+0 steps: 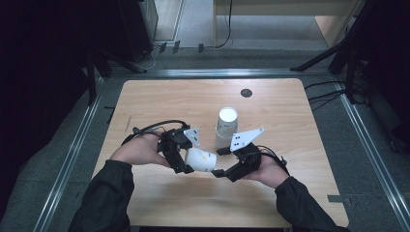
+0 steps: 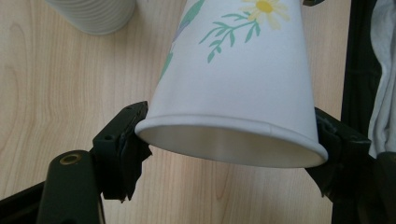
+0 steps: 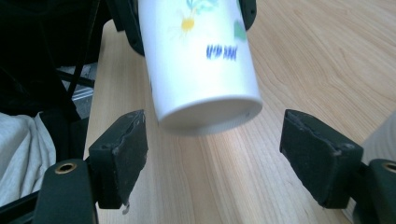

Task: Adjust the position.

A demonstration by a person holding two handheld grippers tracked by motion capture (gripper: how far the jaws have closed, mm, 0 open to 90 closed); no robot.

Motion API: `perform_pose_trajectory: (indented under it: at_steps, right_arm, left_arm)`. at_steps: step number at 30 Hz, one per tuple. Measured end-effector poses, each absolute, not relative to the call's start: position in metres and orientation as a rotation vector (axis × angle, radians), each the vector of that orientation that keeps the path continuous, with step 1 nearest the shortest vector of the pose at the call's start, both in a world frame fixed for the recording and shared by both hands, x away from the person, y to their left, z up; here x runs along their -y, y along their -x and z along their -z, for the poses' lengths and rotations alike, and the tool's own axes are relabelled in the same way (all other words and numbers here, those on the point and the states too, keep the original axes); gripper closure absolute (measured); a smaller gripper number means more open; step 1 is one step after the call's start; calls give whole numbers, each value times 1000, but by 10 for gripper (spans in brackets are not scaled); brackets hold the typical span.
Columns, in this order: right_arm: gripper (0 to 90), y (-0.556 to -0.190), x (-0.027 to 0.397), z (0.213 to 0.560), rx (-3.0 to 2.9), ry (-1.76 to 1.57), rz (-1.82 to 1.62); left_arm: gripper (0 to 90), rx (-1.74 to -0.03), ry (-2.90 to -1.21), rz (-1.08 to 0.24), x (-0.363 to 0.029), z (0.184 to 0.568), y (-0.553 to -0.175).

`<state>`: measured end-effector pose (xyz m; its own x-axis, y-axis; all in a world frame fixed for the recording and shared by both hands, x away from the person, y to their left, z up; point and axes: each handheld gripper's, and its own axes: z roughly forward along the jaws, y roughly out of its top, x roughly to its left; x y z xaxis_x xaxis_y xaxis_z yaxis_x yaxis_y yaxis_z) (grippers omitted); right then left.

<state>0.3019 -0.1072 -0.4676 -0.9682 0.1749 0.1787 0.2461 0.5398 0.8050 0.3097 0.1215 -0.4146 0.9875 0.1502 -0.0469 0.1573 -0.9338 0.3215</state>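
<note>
At the left of the high view, the left gripper [image 1: 189, 159] pinched a white paper cup [image 1: 201, 160] near its open rim and held it on its side above the wooden table [image 1: 154, 101]. In the left gripper view the two black pads pressed on either side of the rim of the cup [image 2: 233, 79], whose wall bore a yellow flower with green leaves; the mouth faced the camera. The cup's closed bottom pointed toward the right gripper [image 1: 218, 162]. In the right gripper view that bottom [image 3: 205, 112] hung just ahead of the spread jaws, neither pad touching it. Behind the two grippers, a stack of ribbed white cups [image 1: 226, 126] stood upright on the table, near the right gripper's grey plate [image 1: 245, 137].
</note>
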Motion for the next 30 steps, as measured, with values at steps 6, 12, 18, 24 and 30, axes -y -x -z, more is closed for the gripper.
perform_pose_trajectory:
  at_steps: [6,12,18,24,30]
  right_arm:
    - [237,-303,96,472,2697,341,1404]
    - [241,-305,84,478,2706,326,1393]
    - [265,-304,77,483,2729,297,1379]
    - [272,-305,73,487,2725,287,1353]
    - [315,-303,70,489,2731,267,1331]
  left_arm:
    - [230,-221,-2858,17,-118,421,-310]
    - [229,-221,-2874,18,-113,424,-310]
    - [229,-199,-2887,18,-108,428,-310]
    - [229,-198,-2894,36,-106,429,-310]
    - [229,-199,-2869,66,-104,432,-310]
